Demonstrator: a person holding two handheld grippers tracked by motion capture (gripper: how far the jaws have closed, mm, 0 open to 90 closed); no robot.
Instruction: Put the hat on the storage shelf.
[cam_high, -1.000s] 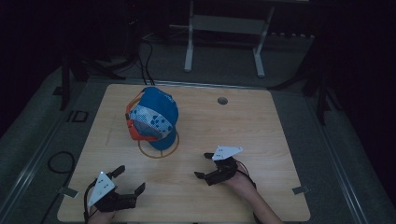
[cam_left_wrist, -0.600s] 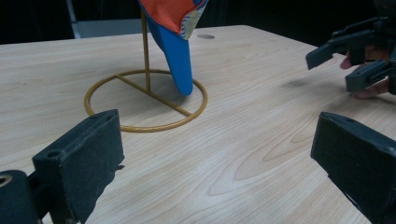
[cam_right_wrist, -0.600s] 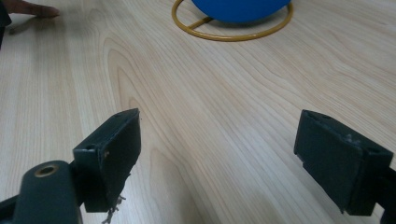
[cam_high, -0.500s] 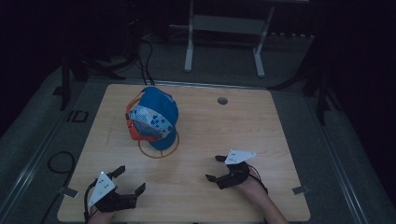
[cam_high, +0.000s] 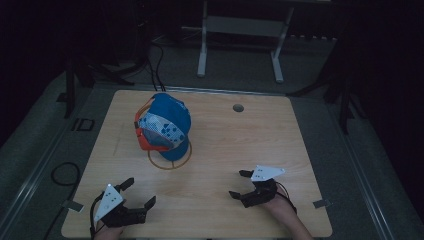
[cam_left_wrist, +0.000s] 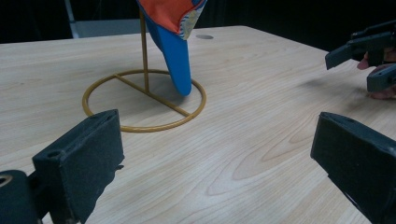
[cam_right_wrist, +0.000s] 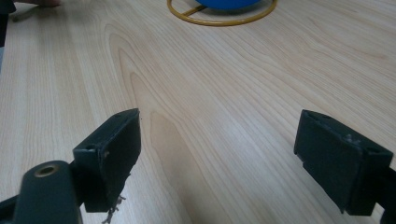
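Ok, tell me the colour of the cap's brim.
Blue brim, orange underneath; clearest in the left gripper view.

Left tongs (cam_high: 139, 193): black body, two blocky black jaws with matte, grainy pads, a round bore at the base of one jaw. White-grey three-cornered plate on top, small dark marks on it. Right tongs (cam_high: 239, 184): same black build, same plate, thin black cable trailing behind. Bare forearms; no sleeves visible.
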